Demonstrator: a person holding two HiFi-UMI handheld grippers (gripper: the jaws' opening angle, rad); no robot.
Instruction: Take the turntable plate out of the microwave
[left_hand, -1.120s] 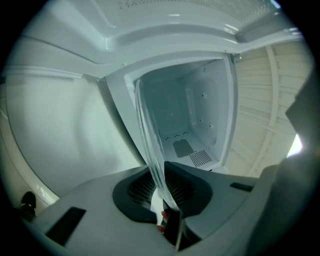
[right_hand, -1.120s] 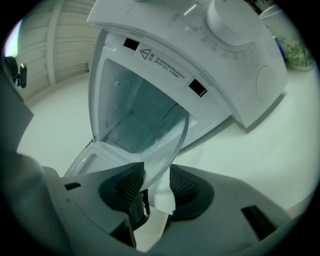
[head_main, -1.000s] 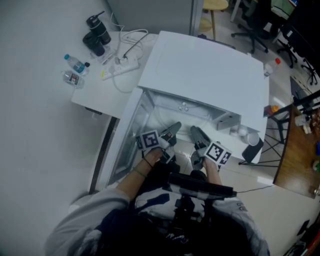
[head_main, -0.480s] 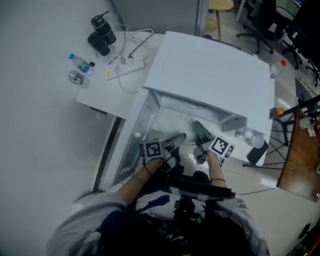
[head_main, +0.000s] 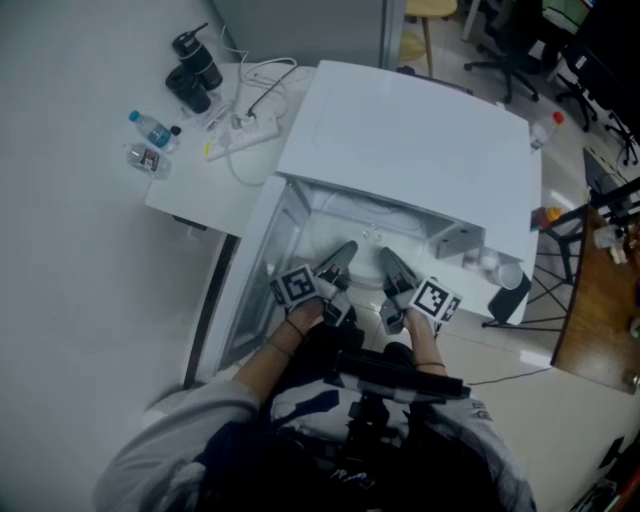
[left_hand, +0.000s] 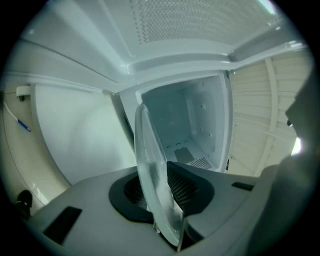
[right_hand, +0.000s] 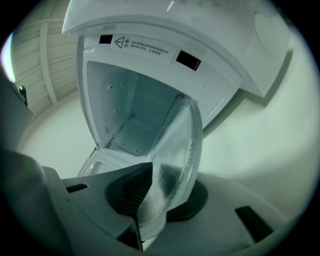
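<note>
The white microwave (head_main: 410, 140) stands with its door (head_main: 250, 275) swung open to the left. The clear glass turntable plate (left_hand: 150, 165) stands edge-on in the left gripper view, in front of the empty cavity (left_hand: 192, 125). My left gripper (head_main: 340, 258) has the plate's rim between its jaws, which have just been opening; the pads look eased off the glass. My right gripper (head_main: 392, 266) is shut on the opposite rim of the plate (right_hand: 180, 145), and its pads (right_hand: 135, 192) press the glass. In the head view the plate is hard to make out between the two grippers.
Left of the microwave, the white table (head_main: 190, 205) carries two water bottles (head_main: 150, 128), black cups (head_main: 195, 70) and a power strip (head_main: 245, 128) with cables. White cups (head_main: 490, 265) sit at the microwave's right. Office chairs (head_main: 520, 50) and a stool (head_main: 425, 15) stand behind.
Both grippers stay at the microwave's mouth on either side of the plate. The left gripper has edged a little toward the cavity.
</note>
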